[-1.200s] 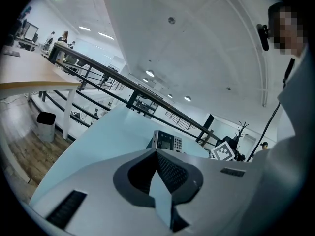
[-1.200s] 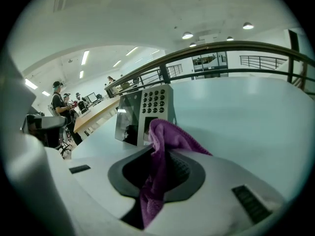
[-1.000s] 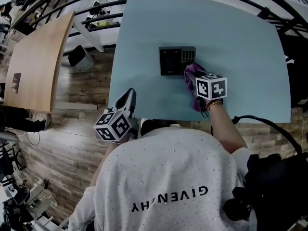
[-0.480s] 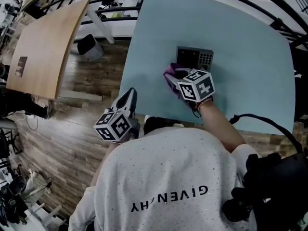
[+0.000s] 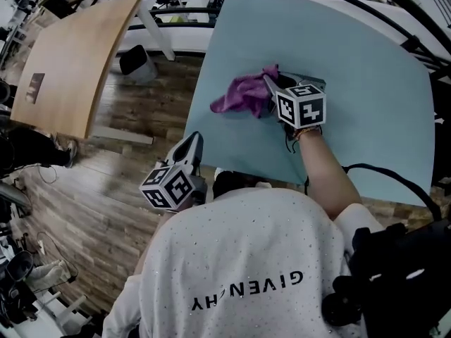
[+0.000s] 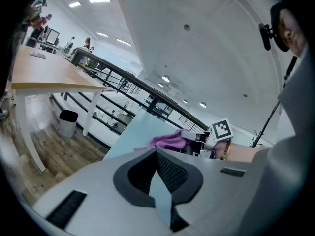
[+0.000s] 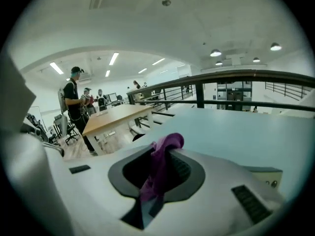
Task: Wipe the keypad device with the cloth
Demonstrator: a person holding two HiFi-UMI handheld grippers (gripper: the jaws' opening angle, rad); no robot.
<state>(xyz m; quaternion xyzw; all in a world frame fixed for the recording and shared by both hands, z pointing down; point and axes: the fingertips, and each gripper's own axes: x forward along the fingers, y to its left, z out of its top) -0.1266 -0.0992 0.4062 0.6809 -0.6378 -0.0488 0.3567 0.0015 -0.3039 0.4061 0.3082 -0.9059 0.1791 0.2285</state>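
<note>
My right gripper [image 5: 269, 84] is shut on a purple cloth [image 5: 243, 94] that hangs out to its left over the light-blue table [image 5: 366, 69]. In the right gripper view the cloth [image 7: 160, 165] sits pinched between the jaws. The dark keypad device [image 5: 304, 82] is almost wholly hidden behind the right gripper's marker cube and the cloth; only a thin edge shows. My left gripper [image 5: 191, 141] hangs at the table's near left edge, away from both, with its jaws together and nothing in them. From the left gripper view the cloth [image 6: 167, 140] shows far off.
A wooden table [image 5: 70, 55] stands to the left across a strip of wood floor, with a dark bin [image 5: 134, 62] beside it. Black railings run behind the blue table. People [image 7: 74, 100] stand far off near desks. A black cable [image 5: 380, 174] lies at the near right.
The right gripper swept the cloth leftward across the keypad device, and now holds it spread out to the device's left. The left gripper stayed put.
</note>
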